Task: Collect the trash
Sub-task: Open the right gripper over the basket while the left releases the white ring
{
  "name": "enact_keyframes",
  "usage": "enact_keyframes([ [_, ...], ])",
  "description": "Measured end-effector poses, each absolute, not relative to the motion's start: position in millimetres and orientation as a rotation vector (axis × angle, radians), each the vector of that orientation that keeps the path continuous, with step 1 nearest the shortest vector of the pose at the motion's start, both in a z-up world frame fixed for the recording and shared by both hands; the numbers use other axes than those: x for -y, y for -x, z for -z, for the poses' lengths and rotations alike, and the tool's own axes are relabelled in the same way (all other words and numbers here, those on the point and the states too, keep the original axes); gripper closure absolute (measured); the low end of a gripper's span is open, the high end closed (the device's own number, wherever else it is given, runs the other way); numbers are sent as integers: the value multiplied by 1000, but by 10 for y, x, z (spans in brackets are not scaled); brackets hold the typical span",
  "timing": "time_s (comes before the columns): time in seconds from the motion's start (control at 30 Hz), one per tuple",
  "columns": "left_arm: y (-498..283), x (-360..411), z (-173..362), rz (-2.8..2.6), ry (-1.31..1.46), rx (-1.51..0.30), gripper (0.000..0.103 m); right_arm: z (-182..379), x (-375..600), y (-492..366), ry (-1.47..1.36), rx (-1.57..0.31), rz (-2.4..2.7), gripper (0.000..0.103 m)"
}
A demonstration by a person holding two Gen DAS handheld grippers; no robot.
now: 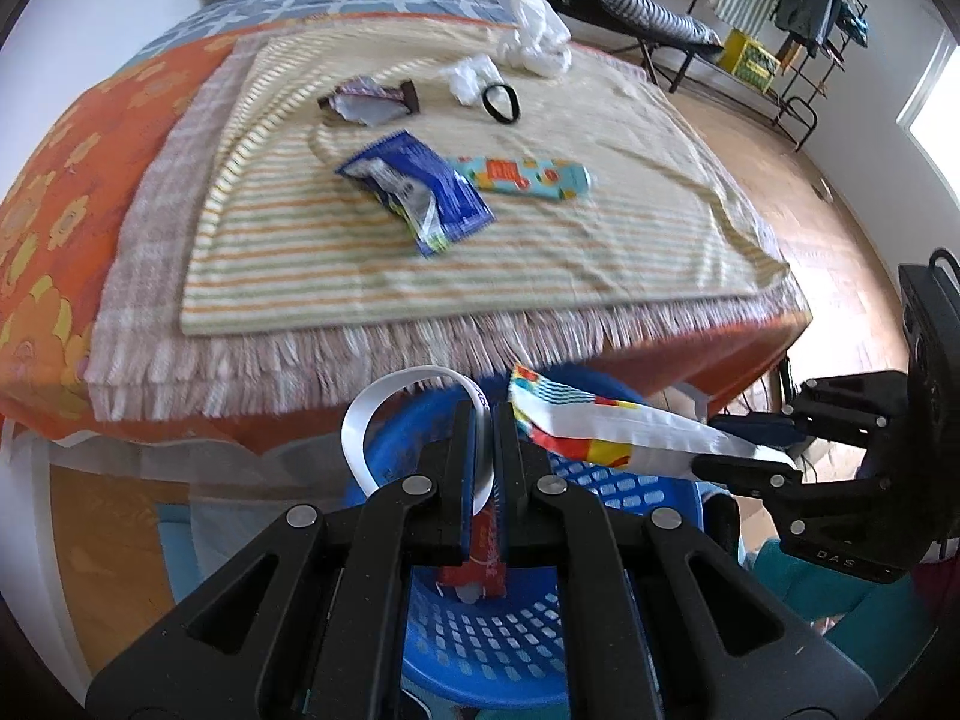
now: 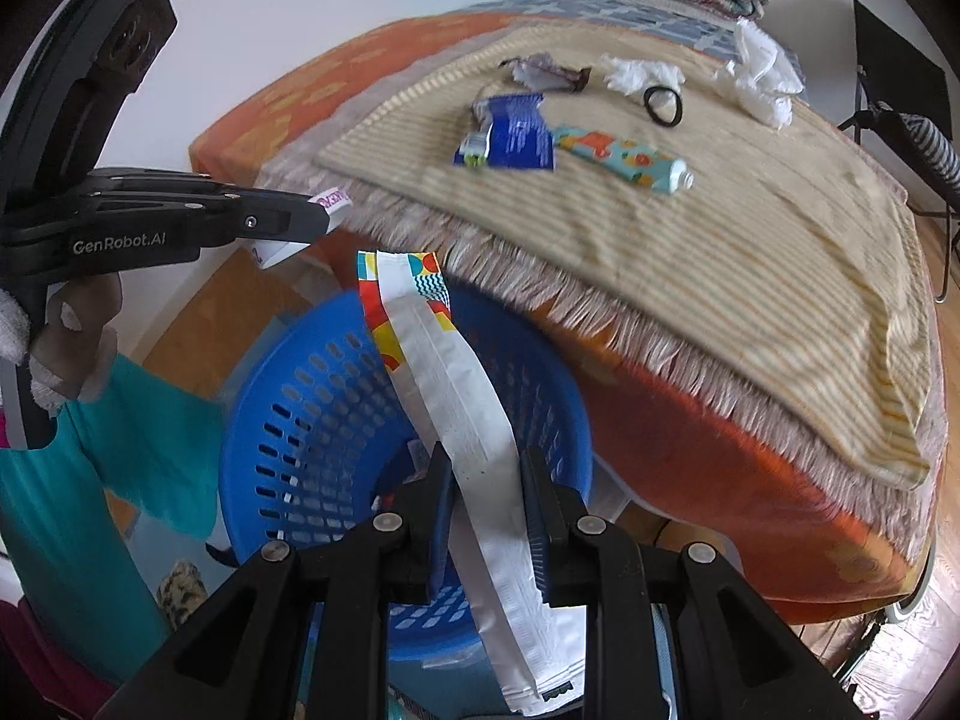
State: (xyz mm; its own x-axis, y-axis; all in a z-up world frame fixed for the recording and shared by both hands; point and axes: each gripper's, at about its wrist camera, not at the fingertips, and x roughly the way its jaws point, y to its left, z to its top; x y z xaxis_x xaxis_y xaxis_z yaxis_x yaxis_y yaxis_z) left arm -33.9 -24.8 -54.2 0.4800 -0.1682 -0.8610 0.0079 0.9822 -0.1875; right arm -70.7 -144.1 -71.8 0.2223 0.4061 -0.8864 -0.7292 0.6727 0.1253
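Two wrappers (image 2: 456, 396) half hidden by each gripper (image 1: 485, 480).

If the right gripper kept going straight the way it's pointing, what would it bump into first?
Probably the round blue plastic basket just ahead and below, and behind that the fringed edge of the bed blanket. The right gripper holds a white and colourful wrapper over the basket. Depth is hard to judge.

White wrapper (image 2: 480, 414) between right gripper (image 2: 486, 516) fingers (image 2: 543, 534), above blue basket (image 2: 288, 420) beside the bed (image 2: 690, 432).

bright daylight, motion blur, fisheye warping
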Motion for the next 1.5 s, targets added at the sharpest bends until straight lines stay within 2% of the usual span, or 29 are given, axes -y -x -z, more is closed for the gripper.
enact_keyframes([
  [0.6,376,457,824,160,146,-1155,100,929,1301,758,371,-1161,-846,78],
  [0.7,377,483,835,167,138,-1157,100,915,1316,740,357,-1160,-846,74],
  [0.8,378,522,851,175,118,-1163,99,910,1359,706,333,-1165,-834,63],
  [0.9,380,547,871,180,104,-1171,95,899,1414,659,307,-1166,-813,49],
  [0.97,375,561,878,181,98,-1173,85,888,1448,633,299,-1160,-792,42],
  [1.03,373,562,868,178,97,-1163,62,880,1469,598,290,-1158,-775,38],
  [1.1,368,569,851,175,93,-1153,60,875,1492,567,279,-1159,-762,36],
  [1.2,358,562,839,175,93,-1151,60,872,1525,529,271,-1157,-738,27],
  [1.27,349,557,845,171,94,-1153,58,870,1544,504,265,-1156,-725,26],
  [1.33,348,553,842,166,91,-1148,50,867,1555,484,259,-1156,-712,25],
  [1.5,348,547,807,156,81,-1132,50,845,1592,431,233,-1149,-691,19],
])
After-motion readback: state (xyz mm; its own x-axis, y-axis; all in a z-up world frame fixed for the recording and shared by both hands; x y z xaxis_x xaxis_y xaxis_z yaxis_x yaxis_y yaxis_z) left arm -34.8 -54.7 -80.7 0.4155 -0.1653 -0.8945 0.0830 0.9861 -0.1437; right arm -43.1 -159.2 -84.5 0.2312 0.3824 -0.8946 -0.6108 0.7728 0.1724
